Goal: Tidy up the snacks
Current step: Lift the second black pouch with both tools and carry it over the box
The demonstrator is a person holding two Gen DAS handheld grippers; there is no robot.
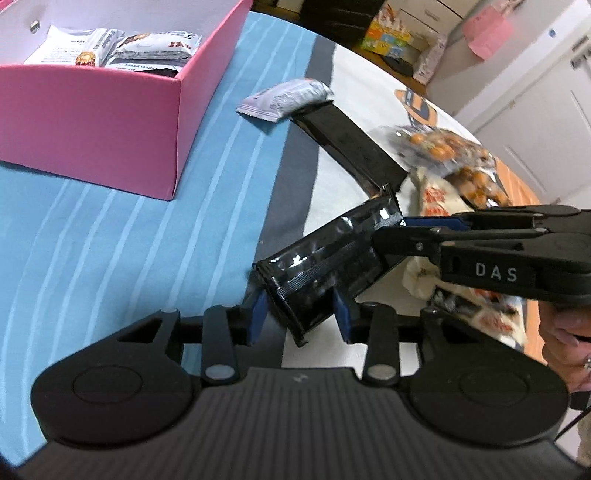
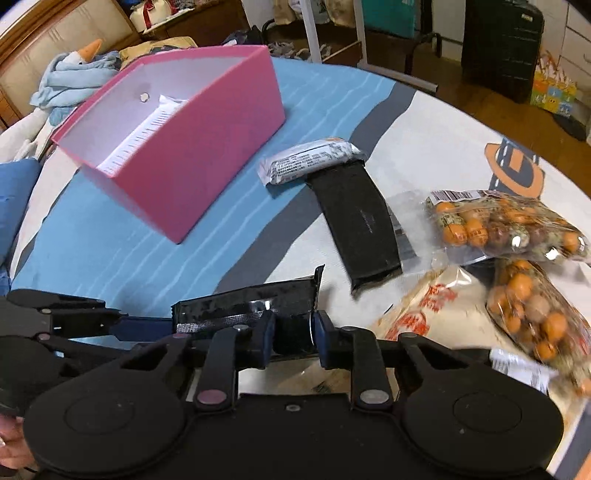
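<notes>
A round table (image 2: 122,254) fills both views, covered with a cloth of blue stripes, a grey band and white ground bearing an orange and grey printed emblem (image 2: 515,171). Beyond it stand a dark suitcase (image 2: 500,44), white cabinet doors (image 1: 546,96) with a pink paper note (image 1: 487,31) stuck on, and a wooden-framed seat heaped with pale blue cloth (image 2: 70,79).

On the blue part sits an open pink cardboard box with a white lining (image 1: 92,122); white and black snack packets (image 1: 147,46) lie inside it. Right of the box, a white foil snack bar with small black print (image 2: 310,160) overlaps one end of a long matte black flat pouch (image 2: 360,221). Farther right lie clear bags of orange and brown wrapped balls (image 2: 506,225) and a pale bag with red lettering (image 2: 432,306), too blurred to read.

A glossy black foil snack packet (image 1: 325,266) is lifted near the table's near edge. The right gripper (image 2: 293,334), marked "DAS" on its side, is clamped on one end of it. The left gripper (image 1: 300,314) has its blue pads (image 1: 258,312) spread on either side of the other end, apart from the foil.
</notes>
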